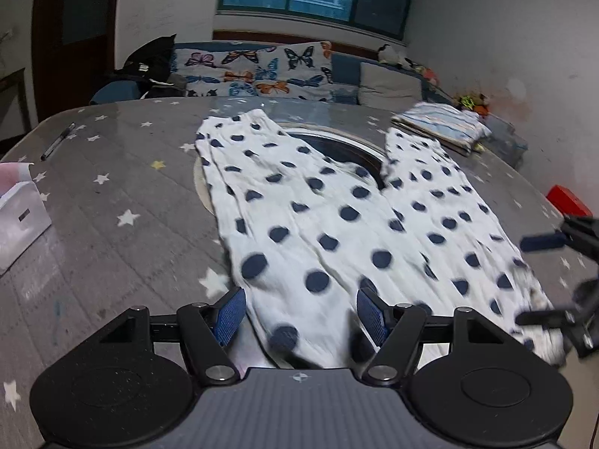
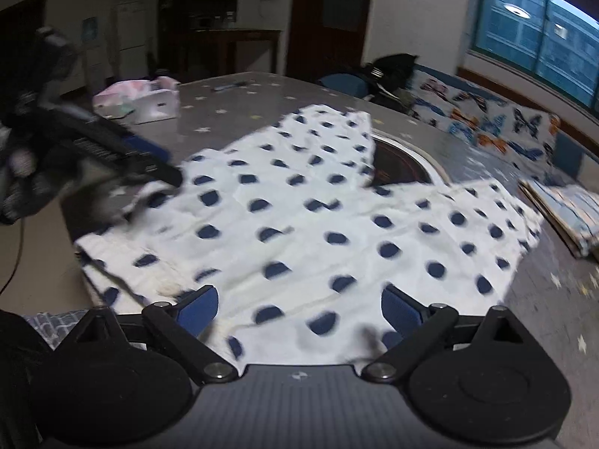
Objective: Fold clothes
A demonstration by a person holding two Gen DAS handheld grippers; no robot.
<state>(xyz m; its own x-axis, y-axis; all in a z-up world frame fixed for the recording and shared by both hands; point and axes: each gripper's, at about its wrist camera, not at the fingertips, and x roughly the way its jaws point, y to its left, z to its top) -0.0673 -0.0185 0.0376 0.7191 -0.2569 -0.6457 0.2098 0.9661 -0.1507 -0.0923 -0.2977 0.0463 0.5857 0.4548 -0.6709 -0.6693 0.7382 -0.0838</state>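
Note:
A pair of white trousers with dark blue dots lies spread flat on the grey star-patterned table, legs pointing away, waist at the near edge. My left gripper is open, its blue pads either side of the left waist part, just above the cloth. My right gripper is open over the right waist part of the trousers. The right gripper also shows at the right edge of the left wrist view, and the left gripper at the left of the right wrist view.
A folded striped garment lies at the far right of the table. A round inset hob sits under the trouser legs. A white box and a pen lie at left, a red object at right. A butterfly-print sofa stands behind.

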